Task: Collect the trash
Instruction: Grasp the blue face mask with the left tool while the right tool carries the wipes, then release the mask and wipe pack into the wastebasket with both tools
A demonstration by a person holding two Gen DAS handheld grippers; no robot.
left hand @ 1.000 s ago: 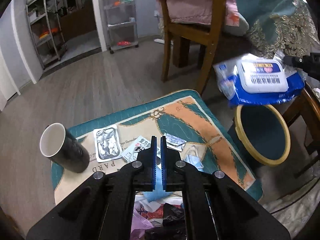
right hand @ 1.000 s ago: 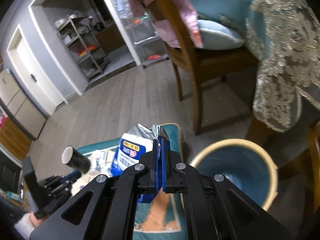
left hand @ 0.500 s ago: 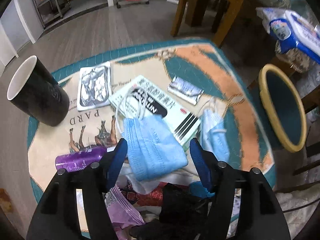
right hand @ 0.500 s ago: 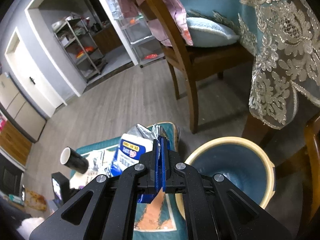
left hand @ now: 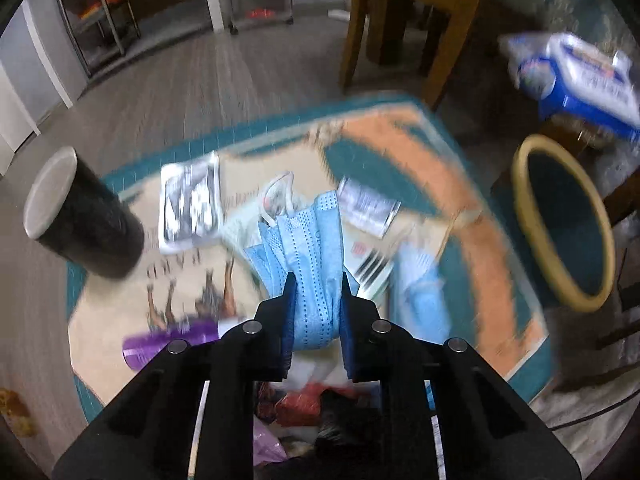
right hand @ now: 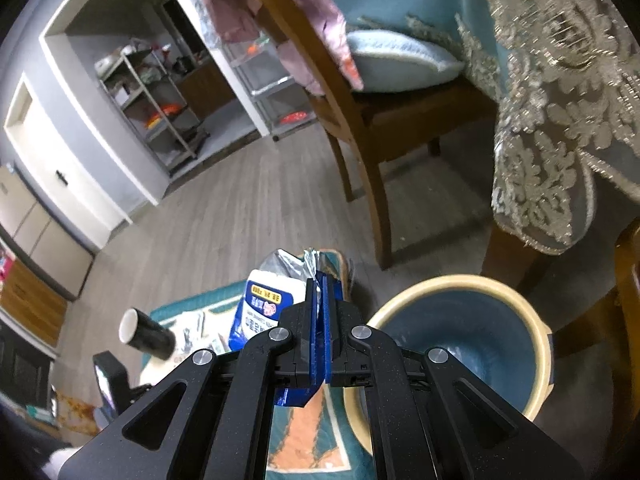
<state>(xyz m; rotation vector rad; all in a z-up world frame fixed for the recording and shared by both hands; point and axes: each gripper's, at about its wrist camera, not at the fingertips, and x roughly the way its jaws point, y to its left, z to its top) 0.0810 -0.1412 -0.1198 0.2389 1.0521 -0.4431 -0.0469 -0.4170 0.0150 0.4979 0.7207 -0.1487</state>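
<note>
Both of the 2 fisheye views look forward along their own fingers. The left wrist view tilts steeply down, close over the patterned mat (left hand: 436, 184). The right looks less steeply across the floor; both show the bin (left hand: 560, 220) (right hand: 460, 344) and black cup (left hand: 80, 216) (right hand: 146, 334).

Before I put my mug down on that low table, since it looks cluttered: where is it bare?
Bare: the orange-and-teal band along the side nearest the bin, and the beige patch between the black cup and the purple wrapper. Crowded: the middle, with the foil pack, blue mask and box, and the near edge's wrapper heap.
</note>
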